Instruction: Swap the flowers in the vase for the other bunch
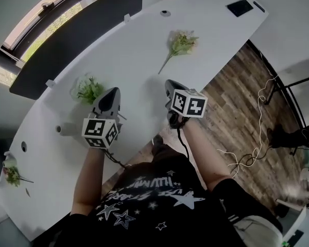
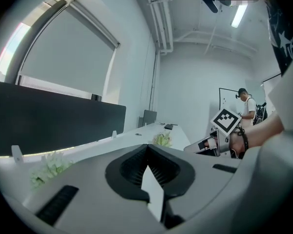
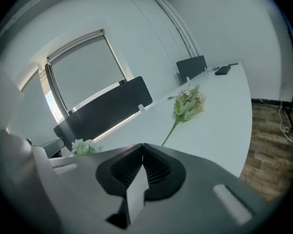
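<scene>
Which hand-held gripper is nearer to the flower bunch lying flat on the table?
Right. The right hand-held gripper is close before the lying bunch; the left hand-held gripper is farther off, beside the vase flowers.

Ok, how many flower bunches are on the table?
3. A long-stemmed bunch lies ahead of the right tongs; a white bunch sits beside the left tongs; a small bunch lies at the table left end. No others visible.

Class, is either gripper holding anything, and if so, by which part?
Nothing is held: the left gripper and the right gripper each have their jaws shut together, with nothing between them.
</scene>
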The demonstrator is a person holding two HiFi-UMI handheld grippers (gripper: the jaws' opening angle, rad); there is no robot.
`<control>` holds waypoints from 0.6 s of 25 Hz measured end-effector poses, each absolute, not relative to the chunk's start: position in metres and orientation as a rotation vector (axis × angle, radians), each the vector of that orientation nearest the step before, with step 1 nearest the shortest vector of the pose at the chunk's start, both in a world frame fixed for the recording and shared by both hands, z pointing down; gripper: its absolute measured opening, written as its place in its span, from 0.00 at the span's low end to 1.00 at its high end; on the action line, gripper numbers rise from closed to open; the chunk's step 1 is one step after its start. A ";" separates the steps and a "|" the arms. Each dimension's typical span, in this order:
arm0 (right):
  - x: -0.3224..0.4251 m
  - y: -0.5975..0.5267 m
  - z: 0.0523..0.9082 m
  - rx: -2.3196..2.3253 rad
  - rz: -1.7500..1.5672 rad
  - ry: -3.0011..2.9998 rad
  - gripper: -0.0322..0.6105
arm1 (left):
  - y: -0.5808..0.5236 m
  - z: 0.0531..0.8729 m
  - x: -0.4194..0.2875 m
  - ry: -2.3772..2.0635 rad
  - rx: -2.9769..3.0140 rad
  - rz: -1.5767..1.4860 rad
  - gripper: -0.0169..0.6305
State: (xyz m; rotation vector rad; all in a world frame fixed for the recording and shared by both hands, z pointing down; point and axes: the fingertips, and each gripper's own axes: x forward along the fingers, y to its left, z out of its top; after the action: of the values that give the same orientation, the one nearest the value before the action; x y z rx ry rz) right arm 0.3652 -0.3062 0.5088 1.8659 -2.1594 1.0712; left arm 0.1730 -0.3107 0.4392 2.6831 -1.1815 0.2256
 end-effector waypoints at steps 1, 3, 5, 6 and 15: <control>0.373 -0.313 0.512 1.873 1.106 -2.144 0.06 | -0.318 0.438 0.179 -1.187 2.684 0.231 0.04; 0.388 -0.327 0.518 1.884 1.171 -2.110 0.06 | -0.331 0.438 0.190 -1.199 2.679 0.242 0.04; 0.403 -0.341 0.523 1.899 1.239 -2.079 0.06 | -0.339 0.439 0.201 -1.207 2.668 0.251 0.04; 0.409 -0.349 0.526 1.907 1.280 -2.064 0.08 | -0.343 0.440 0.206 -1.207 2.664 0.255 0.04; 0.438 -0.418 0.547 2.011 1.600 -1.926 0.34 | -0.367 0.448 0.229 -1.233 2.628 0.285 0.04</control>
State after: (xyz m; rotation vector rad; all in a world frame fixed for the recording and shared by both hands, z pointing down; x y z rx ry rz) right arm 0.4380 -0.4185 0.5470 2.0111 -1.9259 1.6000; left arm 0.2293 -0.3667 0.4476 2.6279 -1.2326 0.2851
